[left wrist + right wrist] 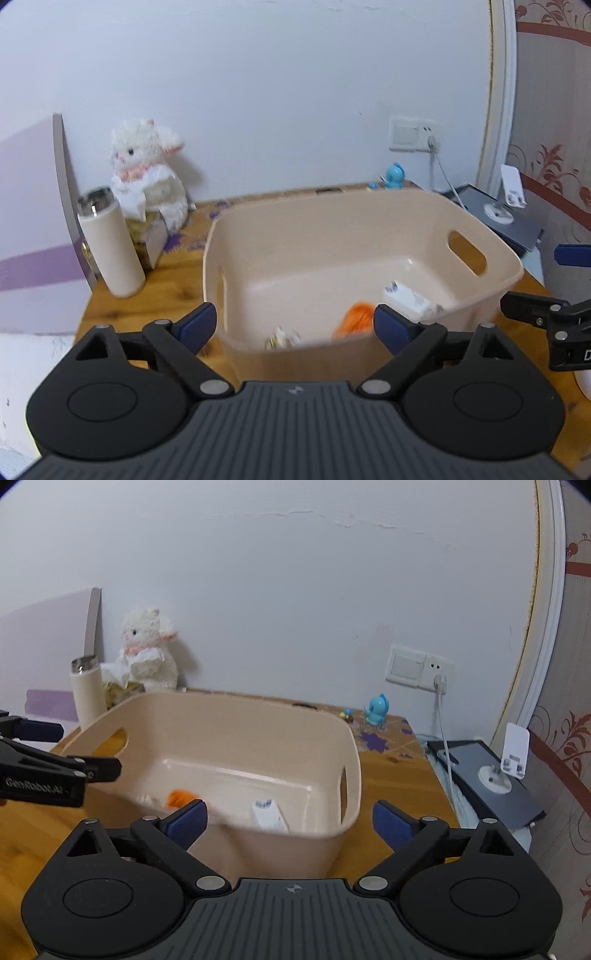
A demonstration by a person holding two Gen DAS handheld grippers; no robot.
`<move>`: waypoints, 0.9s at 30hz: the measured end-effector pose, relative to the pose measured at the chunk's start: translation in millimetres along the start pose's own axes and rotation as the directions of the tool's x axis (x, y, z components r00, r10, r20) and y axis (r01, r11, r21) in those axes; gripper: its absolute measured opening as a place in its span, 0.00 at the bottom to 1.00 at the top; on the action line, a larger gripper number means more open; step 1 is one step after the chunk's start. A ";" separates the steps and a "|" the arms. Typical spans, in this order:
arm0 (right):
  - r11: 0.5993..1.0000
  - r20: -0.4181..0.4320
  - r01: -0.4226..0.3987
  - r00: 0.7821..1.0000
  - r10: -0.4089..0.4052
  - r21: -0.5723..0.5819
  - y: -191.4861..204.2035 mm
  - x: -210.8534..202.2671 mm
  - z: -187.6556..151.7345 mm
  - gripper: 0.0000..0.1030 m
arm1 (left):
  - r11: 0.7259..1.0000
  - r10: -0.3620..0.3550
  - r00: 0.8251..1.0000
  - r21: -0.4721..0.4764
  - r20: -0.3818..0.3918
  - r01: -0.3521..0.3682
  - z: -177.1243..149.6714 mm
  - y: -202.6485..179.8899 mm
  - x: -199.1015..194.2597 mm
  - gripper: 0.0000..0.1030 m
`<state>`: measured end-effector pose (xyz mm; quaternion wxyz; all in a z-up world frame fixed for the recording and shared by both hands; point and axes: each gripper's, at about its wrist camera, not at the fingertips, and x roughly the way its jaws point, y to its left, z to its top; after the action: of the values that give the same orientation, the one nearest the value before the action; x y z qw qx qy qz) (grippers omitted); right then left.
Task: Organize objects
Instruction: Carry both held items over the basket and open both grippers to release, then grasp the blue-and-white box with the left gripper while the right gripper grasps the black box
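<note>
Wooden tabletop [173, 291] is stretching back to a white wall, and in the left wrist view a beige plastic bin [369, 221] is sitting in the middle of it with handle slots cut into its end walls. Inside the bin, an orange object [356, 317], a white box [406, 301] and a small pale item [282, 338] are lying on the floor near the front wall, all blurred, so what the pale item is remains hard to tell. The left gripper [293, 328] is hovering just in front of the bin with its blue-padded jaws spread wide and nothing between them. A cream tumbler [110, 247] and a white plush rabbit [147, 170] are standing at the back left, a blue toy figure [394, 175] at the back right. In the right wrist view, the right gripper [290, 821] is likewise hanging over the near rim of the bin [207, 716], jaws apart and empty, with the white box [267, 812] showing between them and the orange object [181, 797] further left. The left gripper [66, 760] is reaching in from the left edge. A phone stand [508, 760] is resting on a dark slab to the right.
</note>
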<state>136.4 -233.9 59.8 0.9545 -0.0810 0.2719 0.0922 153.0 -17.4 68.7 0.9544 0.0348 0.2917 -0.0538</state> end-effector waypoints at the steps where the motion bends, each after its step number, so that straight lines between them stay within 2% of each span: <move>1: 1.000 -0.007 0.000 1.000 0.000 -0.004 0.9 -2.1 -4.0 0.96 | 1.000 -0.004 1.000 -0.002 -0.006 0.004 -4.9 0.2 -2.4 0.90; 9: 1.000 -0.097 -0.011 0.995 0.009 -0.027 6.2 0.5 -41.7 0.98 | 1.000 -0.004 0.997 0.015 -0.078 0.005 -44.3 -3.3 -2.8 0.90; 17: 1.000 -0.194 -0.016 0.981 0.016 0.002 2.4 22.7 -75.1 0.98 | 0.997 -0.022 0.981 0.062 -0.194 0.035 -82.8 -15.3 23.1 0.90; 27: 0.999 -0.240 -0.026 0.970 0.036 0.042 -3.9 50.3 -94.9 0.98 | 0.997 -0.055 0.967 0.033 -0.247 0.065 -95.4 -21.2 50.1 0.90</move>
<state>131.4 -250.4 -46.3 0.9143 -0.0691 0.3885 0.0914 138.9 -33.3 -39.1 0.9078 0.0519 0.4076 -0.0838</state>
